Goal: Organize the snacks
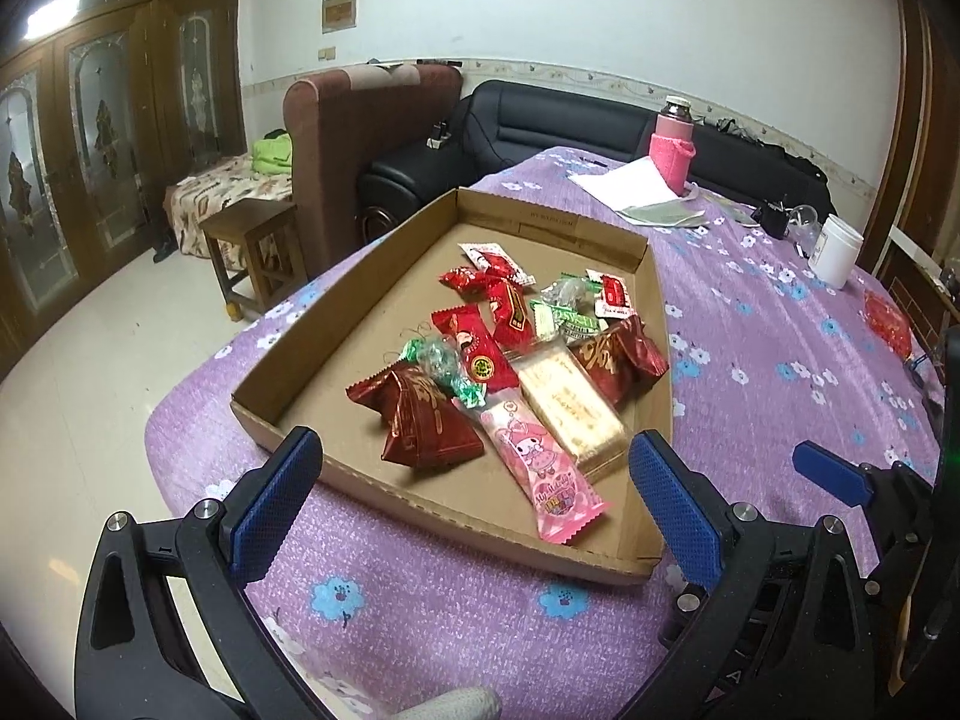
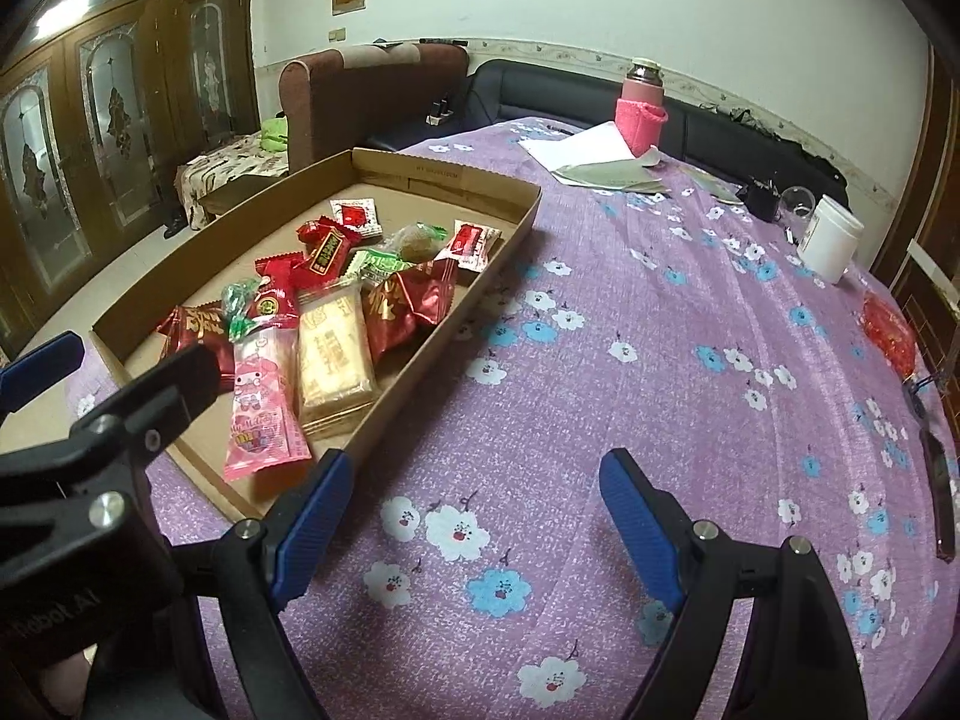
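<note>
Cardboard tray [image 1: 651,324] on a purple floral tablecloth [image 2: 660,360] holds the snacks: two dark-red foil packs, one pink bar [image 1: 543,471] and one pale wafer pack [image 1: 570,405] nearest the camera, smaller red and green candies toward 12 o'clock. Left gripper [image 1: 474,498] hovers wide open at the tray's 6 o'clock edge; right gripper [image 2: 474,516], also open and empty, hangs over bare cloth at the tray's 4 o'clock.

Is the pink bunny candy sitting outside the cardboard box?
No, the pink bunny candy lies inside the cardboard box, near its front edge, beside a yellow wrapped cake.
</note>
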The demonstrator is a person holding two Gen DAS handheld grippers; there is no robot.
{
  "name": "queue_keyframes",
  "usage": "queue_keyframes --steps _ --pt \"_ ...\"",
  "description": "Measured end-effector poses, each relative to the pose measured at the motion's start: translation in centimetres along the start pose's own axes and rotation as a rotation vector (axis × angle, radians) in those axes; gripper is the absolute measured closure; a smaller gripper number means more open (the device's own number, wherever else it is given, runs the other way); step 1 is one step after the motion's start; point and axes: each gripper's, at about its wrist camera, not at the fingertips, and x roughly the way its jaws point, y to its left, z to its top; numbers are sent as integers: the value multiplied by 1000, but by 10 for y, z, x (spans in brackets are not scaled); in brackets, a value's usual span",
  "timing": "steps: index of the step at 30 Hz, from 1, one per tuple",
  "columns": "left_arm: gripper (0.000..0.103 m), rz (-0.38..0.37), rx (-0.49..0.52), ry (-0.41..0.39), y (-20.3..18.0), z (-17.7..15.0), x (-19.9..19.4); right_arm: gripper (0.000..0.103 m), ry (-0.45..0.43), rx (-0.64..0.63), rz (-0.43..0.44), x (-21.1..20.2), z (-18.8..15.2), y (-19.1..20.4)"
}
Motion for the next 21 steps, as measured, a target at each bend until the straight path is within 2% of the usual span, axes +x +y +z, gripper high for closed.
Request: queue_keyframes --steps 15,21 --pt "0 3 -3 2 4 -5 -5 17 -43 -45 -122 -10 0 6" --pt "0 -2 5 2 3 -6 -6 17 -39 -34 -128 -11 -1 1"
